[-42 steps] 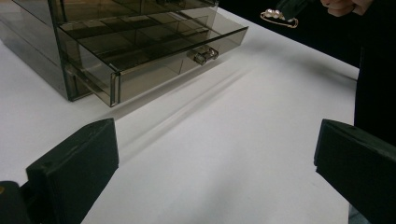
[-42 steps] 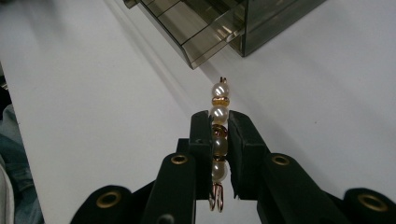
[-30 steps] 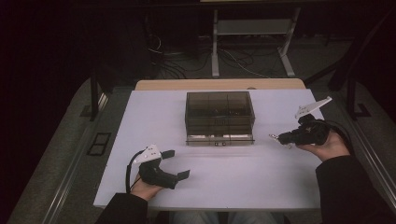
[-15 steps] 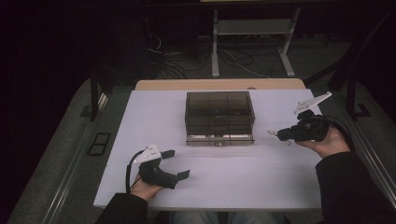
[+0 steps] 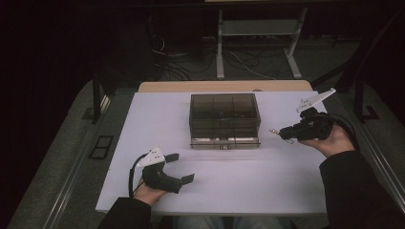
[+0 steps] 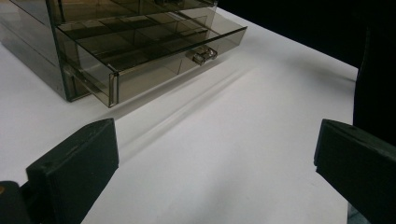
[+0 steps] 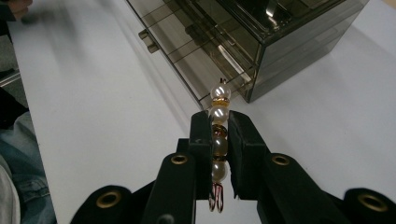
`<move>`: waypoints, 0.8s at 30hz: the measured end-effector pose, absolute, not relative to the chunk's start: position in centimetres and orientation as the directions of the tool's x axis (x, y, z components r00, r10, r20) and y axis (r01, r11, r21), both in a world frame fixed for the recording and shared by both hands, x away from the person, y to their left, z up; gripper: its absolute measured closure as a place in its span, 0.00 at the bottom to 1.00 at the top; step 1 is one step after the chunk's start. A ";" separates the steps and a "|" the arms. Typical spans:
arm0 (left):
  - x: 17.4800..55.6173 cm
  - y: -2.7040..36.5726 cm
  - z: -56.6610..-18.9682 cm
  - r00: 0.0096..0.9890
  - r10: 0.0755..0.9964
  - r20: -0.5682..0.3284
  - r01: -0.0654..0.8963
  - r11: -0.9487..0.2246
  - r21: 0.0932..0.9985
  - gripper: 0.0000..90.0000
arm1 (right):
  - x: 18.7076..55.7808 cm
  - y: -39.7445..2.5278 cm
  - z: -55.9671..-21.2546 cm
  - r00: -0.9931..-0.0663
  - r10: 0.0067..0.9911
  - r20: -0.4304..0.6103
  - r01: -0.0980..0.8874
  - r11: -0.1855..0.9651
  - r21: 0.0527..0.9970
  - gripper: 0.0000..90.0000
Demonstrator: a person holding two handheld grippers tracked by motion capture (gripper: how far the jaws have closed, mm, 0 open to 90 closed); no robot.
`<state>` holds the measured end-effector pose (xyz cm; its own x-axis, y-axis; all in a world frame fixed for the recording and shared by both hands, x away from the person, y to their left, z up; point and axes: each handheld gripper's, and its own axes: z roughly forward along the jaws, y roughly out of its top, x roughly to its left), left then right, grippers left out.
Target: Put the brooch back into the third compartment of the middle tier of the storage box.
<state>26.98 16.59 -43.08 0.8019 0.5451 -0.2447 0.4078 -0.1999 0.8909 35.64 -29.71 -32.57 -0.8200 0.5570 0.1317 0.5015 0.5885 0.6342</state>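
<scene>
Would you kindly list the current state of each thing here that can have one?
Drawer box: upright on the table, bottom drawer pulled partly out.
Pearl bead piece: clamped, off the table.
Right gripper: shut on the bead piece.
Left gripper: open, holding nothing.

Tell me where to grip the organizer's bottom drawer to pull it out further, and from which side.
Grip the small clear handle at the front middle of the drawer, coming from the person's side. It juts out from the flat front, probably the only graspable part. The left gripper is open and free.
</scene>
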 end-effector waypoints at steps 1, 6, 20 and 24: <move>27.0 16.6 -43.1 0.802 0.544 -0.245 0.408 -0.200 0.891 0.00 | 35.7 -29.5 -32.4 -0.822 0.553 0.132 0.497 0.587 0.639 0.89; 27.0 16.6 -43.1 0.802 0.545 -0.244 0.407 -0.200 0.891 0.00 | 35.9 -29.1 -32.1 -0.826 0.548 0.131 0.491 0.586 0.645 0.89; 27.0 16.6 -43.1 0.805 0.542 -0.240 0.404 -0.205 0.892 0.00 | 36.5 -27.2 -31.4 -0.844 0.523 0.122 0.466 0.602 0.648 0.89; 27.0 16.6 -43.1 0.805 0.542 -0.240 0.404 -0.204 0.892 0.00 | 36.6 -26.8 -31.4 -0.845 0.520 0.122 0.465 0.603 0.648 0.89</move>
